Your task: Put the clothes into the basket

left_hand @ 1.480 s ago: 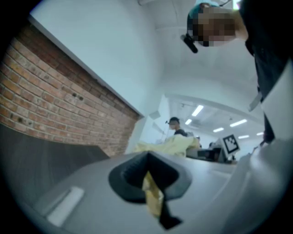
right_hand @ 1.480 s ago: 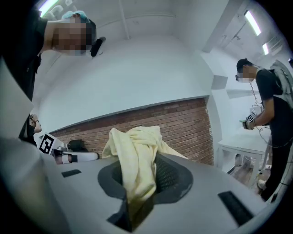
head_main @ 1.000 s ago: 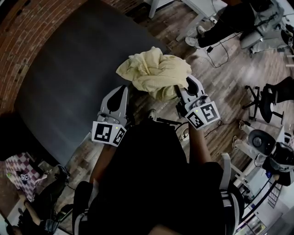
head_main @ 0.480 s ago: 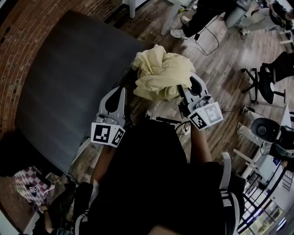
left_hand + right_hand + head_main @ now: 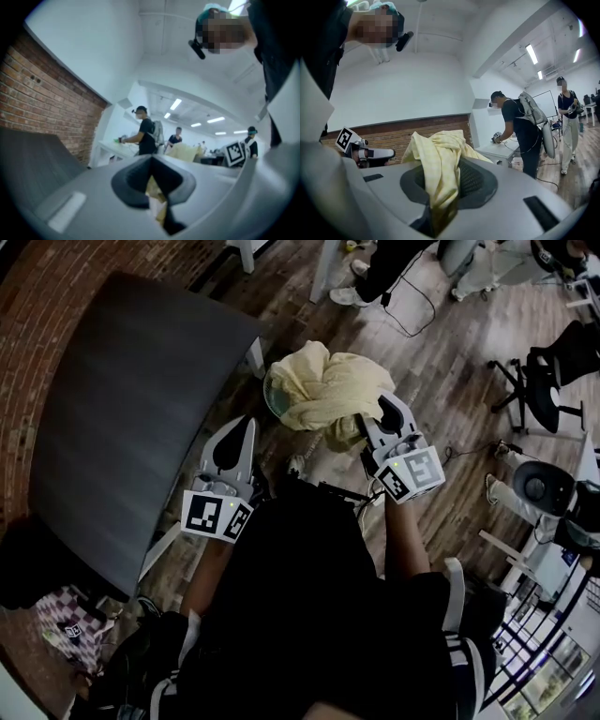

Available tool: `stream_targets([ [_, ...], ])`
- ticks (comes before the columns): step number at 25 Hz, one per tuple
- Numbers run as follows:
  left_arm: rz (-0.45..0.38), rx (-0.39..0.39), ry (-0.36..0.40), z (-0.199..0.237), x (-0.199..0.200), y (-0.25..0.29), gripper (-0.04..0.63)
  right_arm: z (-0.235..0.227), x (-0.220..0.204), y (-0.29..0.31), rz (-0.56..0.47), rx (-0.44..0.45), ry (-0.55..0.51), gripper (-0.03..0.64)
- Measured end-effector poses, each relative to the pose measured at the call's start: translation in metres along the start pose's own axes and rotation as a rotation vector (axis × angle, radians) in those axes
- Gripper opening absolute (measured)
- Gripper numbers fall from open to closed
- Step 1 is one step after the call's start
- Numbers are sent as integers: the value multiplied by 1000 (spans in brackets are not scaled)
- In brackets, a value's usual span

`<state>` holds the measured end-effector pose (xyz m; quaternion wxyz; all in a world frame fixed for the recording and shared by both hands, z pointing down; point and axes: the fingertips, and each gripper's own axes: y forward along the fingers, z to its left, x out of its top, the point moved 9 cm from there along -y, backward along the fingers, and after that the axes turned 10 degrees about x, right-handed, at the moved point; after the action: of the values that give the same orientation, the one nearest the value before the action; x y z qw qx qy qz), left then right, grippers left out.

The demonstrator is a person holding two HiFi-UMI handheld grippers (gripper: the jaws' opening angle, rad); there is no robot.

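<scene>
Yellow garment [image 5: 326, 390] hung bunched over the wood floor, our right claw [image 5: 382, 411] clenched on a fold. It wasn't in a basket, so the drop was left. Left claw [image 5: 242, 427] was closed on nothing, beside the dark surface [image 5: 131, 409]. We couldn't identify a basket, and the cloth hid the floor beneath.

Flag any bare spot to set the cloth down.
The table is all bare, from the brick wall to its corner by the cloth. The wood floor right of the cloth is open; farther right, chairs crowd it.
</scene>
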<state>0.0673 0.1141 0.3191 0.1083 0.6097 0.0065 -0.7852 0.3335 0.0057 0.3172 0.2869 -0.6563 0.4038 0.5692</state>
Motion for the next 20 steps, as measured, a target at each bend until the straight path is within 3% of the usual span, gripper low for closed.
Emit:
stream_targets([
  [11, 85, -97, 12, 3, -13, 42, 5, -27, -15, 7, -25, -84, 35, 83],
  [20, 93, -153, 16, 19, -4, 95, 5, -45, -48, 49, 18, -124, 84, 83],
])
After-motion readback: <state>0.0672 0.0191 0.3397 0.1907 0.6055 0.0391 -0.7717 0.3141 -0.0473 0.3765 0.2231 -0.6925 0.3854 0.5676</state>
